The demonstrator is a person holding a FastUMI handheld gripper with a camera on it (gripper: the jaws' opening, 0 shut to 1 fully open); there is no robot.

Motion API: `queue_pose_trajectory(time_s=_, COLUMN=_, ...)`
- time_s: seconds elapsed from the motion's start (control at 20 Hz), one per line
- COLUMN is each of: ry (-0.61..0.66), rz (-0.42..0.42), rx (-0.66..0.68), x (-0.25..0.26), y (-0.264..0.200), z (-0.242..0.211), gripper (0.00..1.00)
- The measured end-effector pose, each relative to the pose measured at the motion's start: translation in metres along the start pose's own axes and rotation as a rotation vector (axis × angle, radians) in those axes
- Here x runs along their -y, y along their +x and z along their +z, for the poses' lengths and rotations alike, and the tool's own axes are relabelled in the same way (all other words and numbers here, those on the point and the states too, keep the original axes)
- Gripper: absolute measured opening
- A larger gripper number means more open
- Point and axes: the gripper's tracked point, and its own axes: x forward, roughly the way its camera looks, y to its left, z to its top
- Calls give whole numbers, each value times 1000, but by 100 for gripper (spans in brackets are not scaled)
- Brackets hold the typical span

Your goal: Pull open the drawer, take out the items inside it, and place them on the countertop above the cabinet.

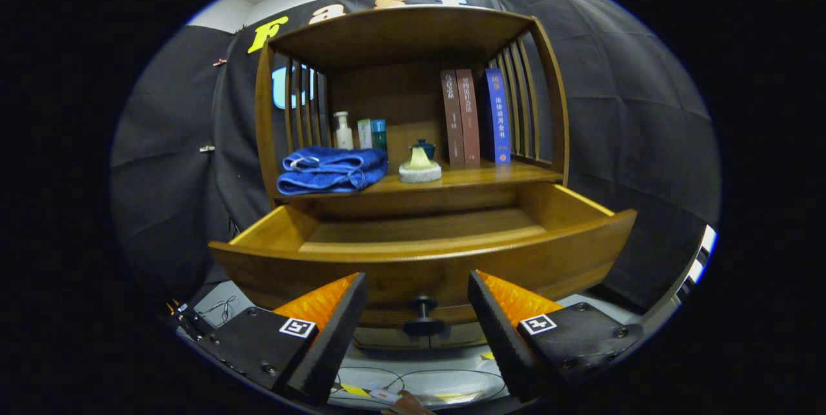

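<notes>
Jaws standing wide apart and holding nothing, the gripper point(417, 312) is hovering just in front of a pulled-out drawer point(423, 253), its two fingers flanking the dark knob point(423, 315) without touching it.

Beyond the fingers, the wooden cabinet point(413, 118) is rising with slatted sides around an open shelf. The drawer is sitting well out from the cabinet, and what can be seen of its floor is looking bare; the near corner behind the front panel is hidden, so whether anything is remaining inside cannot be told. On the countertop point(477, 176) above the drawer, a folded blue towel point(331, 170) is lying at one side, three upright books point(474, 117) are standing at the other, and a small pale round item point(420, 168) is resting between them, with bottles point(358, 132) behind the towel.

Judging from this, the emptying is looking nearly or fully done. One risk: reaching blind into the hidden front corner could be knocking the fingers against the drawer's rim.
</notes>
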Motion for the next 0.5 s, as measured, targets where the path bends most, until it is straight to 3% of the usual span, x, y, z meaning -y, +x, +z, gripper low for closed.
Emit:
queue_pose_trajectory(time_s=0.15, ry=7, rz=-26, rx=-11, x=6, y=10, z=-10, gripper=99)
queue_pose_trajectory(time_s=0.5, ry=-5, rz=-1, rx=2, x=3, y=17, z=-11, gripper=99)
